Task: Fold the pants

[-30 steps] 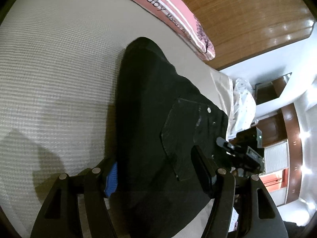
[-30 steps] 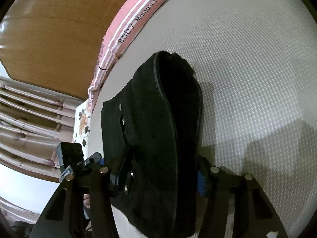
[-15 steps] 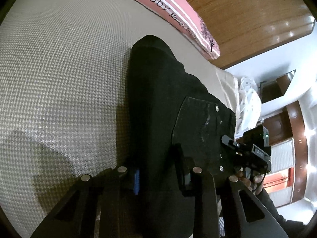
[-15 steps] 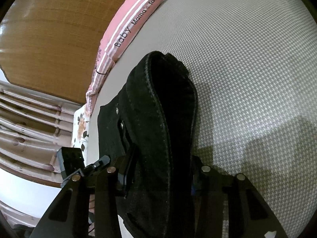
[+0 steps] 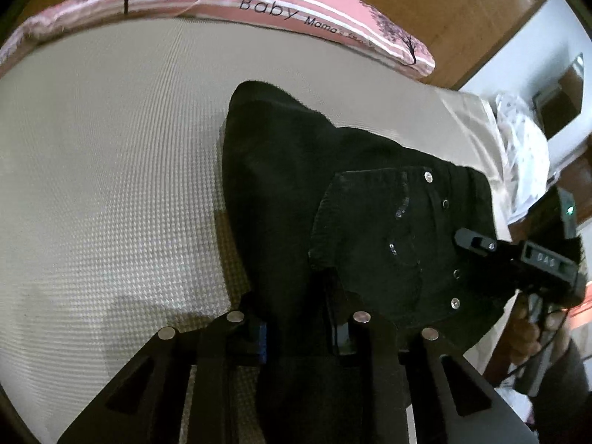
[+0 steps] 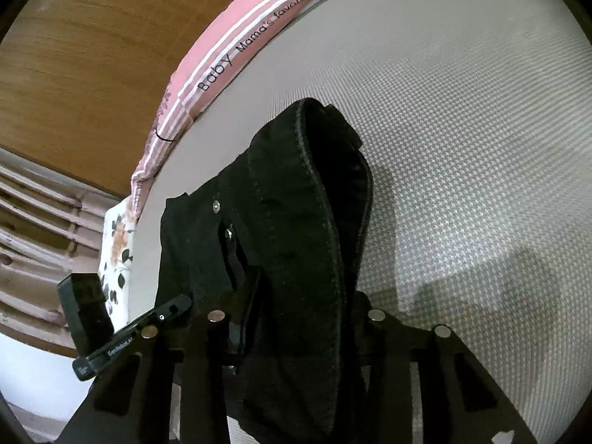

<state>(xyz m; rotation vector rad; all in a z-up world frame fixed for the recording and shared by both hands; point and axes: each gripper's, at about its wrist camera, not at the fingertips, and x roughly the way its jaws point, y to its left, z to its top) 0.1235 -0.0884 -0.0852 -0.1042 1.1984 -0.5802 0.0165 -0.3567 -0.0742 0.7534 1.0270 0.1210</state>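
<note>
Both claws, my left gripper [image 5: 299,327] and right gripper [image 6: 296,318], have just closed on the black denim pants [image 5: 333,192]; lift evenly, keeping the far fold ahead flat on the cream woven bedcover [image 5: 103,170].

The pink pillow [image 5: 325,18] at the head of the bed has dark letters on it. From the left wrist view, up at 12 o'clock, it says "Baby" and then "Mama's", with the rest too small to read. From the right wrist view the pink pillow [image 6: 236,55], at about 11 o'clock, reads "Baby Mama's favorite", the end cut off. The left gripper [image 6: 129,344] has small white letters starting "GenRobot", at 8 o'clock.
</note>
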